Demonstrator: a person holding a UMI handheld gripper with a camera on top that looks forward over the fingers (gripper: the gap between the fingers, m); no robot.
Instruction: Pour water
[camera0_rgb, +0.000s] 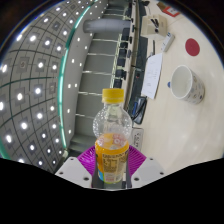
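A broad pale table (160, 125) is seen spreading ahead and to the right of the gripper, its surface lit and mostly plain. To the left, a large dark curved surface (40, 80) dotted with rows of small white lights is seen, edged by a thin green glowing strip (66, 75). Between that surface and the table, a grey band (100, 65) is seen running away into the distance. At the far end of the table, white sheets of paper (155, 70) are laid beside each other, and a red round object (194, 47) is seen beyond them, too small to be identified. A white cup (183, 83) is set on the table well to the right of the fingers, apart from everything else, its opening turned toward the camera.

The bottle (112, 135) is held upright between the two fingers of the gripper (111, 166). It is made of clear plastic, is topped by a yellow cap (113, 96), and is wrapped low down by a yellow-orange label (111, 157). The purple pads (89, 158) are pressed against both of its sides, so the fingers are closed upon it. Whether its base is resting on the table cannot be told. The cup is well apart from the bottle, ahead and to the right.
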